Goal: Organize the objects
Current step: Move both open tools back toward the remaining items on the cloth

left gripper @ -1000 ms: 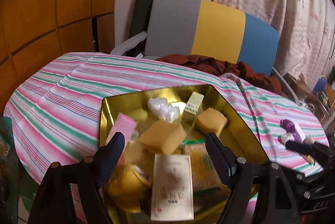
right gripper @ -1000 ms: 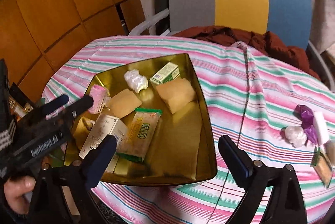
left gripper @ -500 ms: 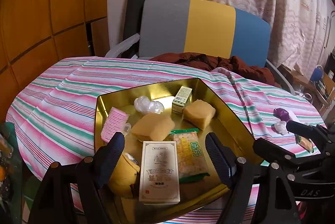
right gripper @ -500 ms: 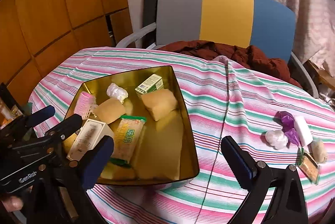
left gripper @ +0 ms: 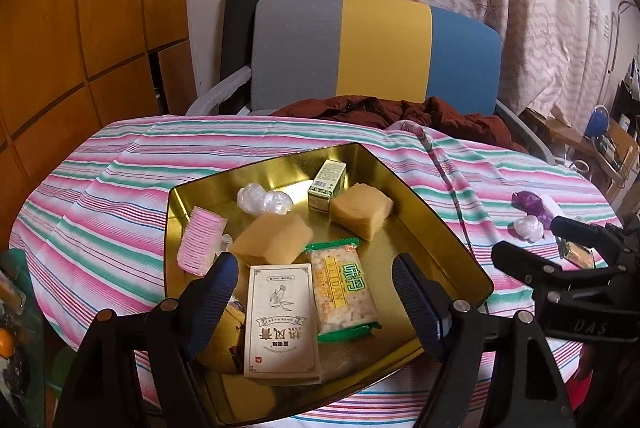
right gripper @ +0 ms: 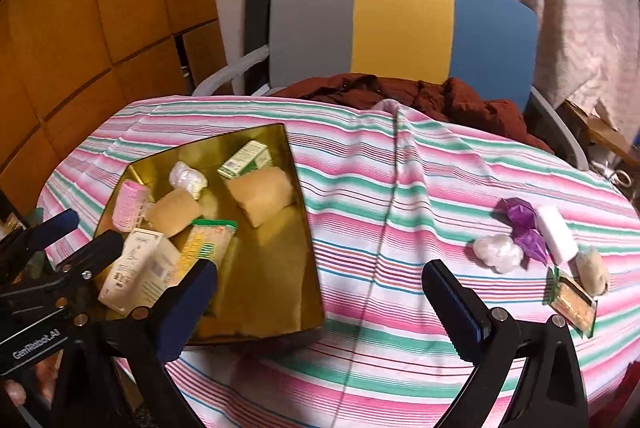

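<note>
Left gripper (left gripper: 314, 292): jaws spread wide, nothing held, hanging over the near end of the gold tray (left gripper: 432, 224). Right gripper (right gripper: 320, 292): jaws likewise wide apart, empty, above the striped tablecloth (right gripper: 400, 187) just right of the tray.

Inside the tray, near to far: cream box with printed characters (left gripper: 282, 320) beside a green-edged snack packet (left gripper: 344, 292); part of a yellow item under the box, too hidden to identify. Then two tan sponge-like blocks (left gripper: 272, 240), a pink ribbed roller (left gripper: 200, 244) against the left wall, a clear crumpled wrapper (left gripper: 262, 199), a small green-and-white carton (left gripper: 326, 185) at the far end.

Well apart on the cloth, to the right: purple wrapper (right gripper: 520, 220), white ball of wrap (right gripper: 498, 252), white block (right gripper: 556, 234), a beige lump (right gripper: 592, 270), small gold packet (right gripper: 572, 302).

Beyond the table: chair with a grey, yellow and blue back (left gripper: 372, 51), dark red garment (left gripper: 400, 111) on its seat.
</note>
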{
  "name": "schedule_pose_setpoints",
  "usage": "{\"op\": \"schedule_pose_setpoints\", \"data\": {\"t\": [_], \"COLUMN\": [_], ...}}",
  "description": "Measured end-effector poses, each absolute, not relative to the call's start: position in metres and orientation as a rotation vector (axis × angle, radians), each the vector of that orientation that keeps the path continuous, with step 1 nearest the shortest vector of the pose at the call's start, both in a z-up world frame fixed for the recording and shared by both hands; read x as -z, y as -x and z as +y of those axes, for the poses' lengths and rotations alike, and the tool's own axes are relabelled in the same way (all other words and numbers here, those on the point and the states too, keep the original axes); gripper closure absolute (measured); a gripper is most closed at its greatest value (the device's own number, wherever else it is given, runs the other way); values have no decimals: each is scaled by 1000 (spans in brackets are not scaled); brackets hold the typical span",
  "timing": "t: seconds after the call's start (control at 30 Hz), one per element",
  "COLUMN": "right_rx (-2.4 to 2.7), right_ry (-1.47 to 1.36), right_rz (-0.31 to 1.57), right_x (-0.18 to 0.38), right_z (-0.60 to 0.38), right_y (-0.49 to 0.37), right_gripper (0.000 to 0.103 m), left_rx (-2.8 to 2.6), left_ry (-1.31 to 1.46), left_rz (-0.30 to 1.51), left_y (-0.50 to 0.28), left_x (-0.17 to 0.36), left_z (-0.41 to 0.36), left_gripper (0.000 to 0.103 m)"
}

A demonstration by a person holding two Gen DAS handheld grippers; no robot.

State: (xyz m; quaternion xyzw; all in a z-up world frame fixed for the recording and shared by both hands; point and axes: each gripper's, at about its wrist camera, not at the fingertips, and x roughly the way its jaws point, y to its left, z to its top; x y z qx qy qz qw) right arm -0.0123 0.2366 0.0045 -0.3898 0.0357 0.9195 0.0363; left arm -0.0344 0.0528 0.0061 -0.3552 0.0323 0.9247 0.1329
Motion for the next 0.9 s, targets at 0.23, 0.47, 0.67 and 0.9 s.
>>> {"op": "schedule_pose_setpoints", "data": {"t": [0.23,0.47,0.67,0.9], "right_rx": [-2731,-2666,-2632,-2559], "right_ry": [1250,1308,1375,1361], "right_rz": [123,144,175,256], "right_x": [9,22,29,24], "right_z": [258,274,291,346], "right_y": [16,16,16,12], "right_gripper": [0,0,0,0], "left_rx": [-2649,-2581,-2530,-2452], "left_ry": [1017,1027,1019,1010], "left_rz": [99,47,34,84], "left_y": [32,31,29,25], "left_x": [-4,0,-1,-1], "left_z": [63,69,76,98], "left_gripper": [22,22,23,23]}}
